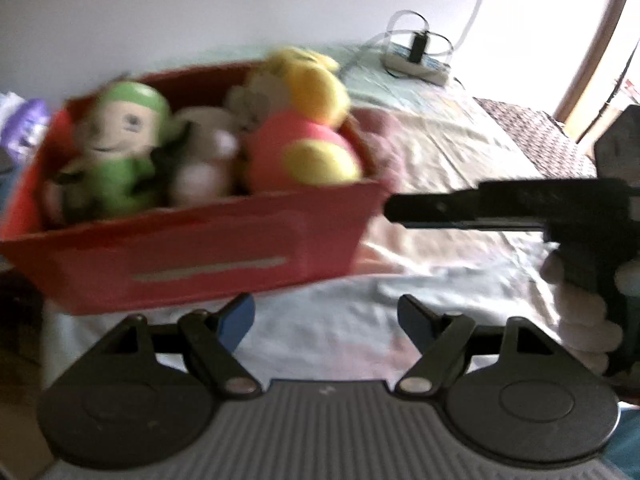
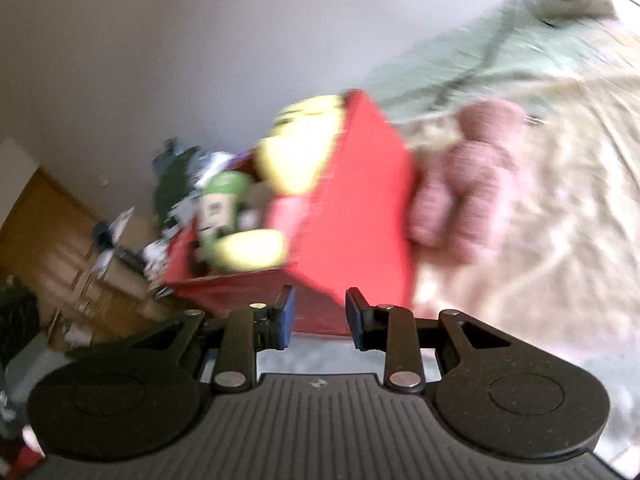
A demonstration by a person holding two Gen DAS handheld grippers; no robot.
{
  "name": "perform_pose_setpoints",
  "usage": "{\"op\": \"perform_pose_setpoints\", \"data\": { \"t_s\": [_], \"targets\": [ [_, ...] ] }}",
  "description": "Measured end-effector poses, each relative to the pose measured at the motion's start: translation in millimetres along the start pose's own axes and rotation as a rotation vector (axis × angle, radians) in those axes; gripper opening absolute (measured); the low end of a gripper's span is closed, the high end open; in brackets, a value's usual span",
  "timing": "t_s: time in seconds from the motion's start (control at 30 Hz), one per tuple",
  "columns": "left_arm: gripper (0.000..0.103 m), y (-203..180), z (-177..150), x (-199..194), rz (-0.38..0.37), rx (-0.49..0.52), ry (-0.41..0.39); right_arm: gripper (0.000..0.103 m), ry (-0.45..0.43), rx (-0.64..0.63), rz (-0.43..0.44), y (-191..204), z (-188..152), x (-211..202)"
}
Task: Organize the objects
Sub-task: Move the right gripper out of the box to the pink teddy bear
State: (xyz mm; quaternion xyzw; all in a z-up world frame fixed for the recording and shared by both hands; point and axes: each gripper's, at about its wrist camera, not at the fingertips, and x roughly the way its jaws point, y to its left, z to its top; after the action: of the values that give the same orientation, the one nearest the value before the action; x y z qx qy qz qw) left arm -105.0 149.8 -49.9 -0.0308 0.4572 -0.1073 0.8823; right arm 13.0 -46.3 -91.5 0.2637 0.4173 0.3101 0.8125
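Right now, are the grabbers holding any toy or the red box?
No. The left gripper and the right gripper both stand open with nothing between them. The red box sits on the bed, untouched.

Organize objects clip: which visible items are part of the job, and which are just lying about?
Job: red bin; green plush; yellow-and-pink plush; white plush; pink plush outside beside the bin.

Lying about: power strip; bedspread.

A pale, wrinkled bedsheet (image 1: pixel 460 152) covers the bed, with a patterned dark cloth (image 1: pixel 532 136) at its far edge. A white power strip (image 1: pixel 416 62) with a black plug and looping cables lies near the plain wall (image 1: pixel 200 12). A wooden door (image 2: pixel 44 232) stands beyond some blurred clutter (image 2: pixel 176 184).
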Motion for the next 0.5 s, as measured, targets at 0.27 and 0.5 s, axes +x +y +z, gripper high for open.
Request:
{"op": "perform_pose_setpoints", "data": {
  "t_s": [0.27, 0.5],
  "targets": [
    [0.076, -55.3, 10.5, 56.9, -0.127, 0.019, 0.050, 0.032, -0.029, 0.109, -0.083, -59.5, 18.6, -3.6],
    [0.076, -81.7, 19.1, 88.4, -0.136, 0.037, 0.084, 0.039, -0.020, 0.148, -0.073, -87.5, 26.4, 4.6]
  ]
}}
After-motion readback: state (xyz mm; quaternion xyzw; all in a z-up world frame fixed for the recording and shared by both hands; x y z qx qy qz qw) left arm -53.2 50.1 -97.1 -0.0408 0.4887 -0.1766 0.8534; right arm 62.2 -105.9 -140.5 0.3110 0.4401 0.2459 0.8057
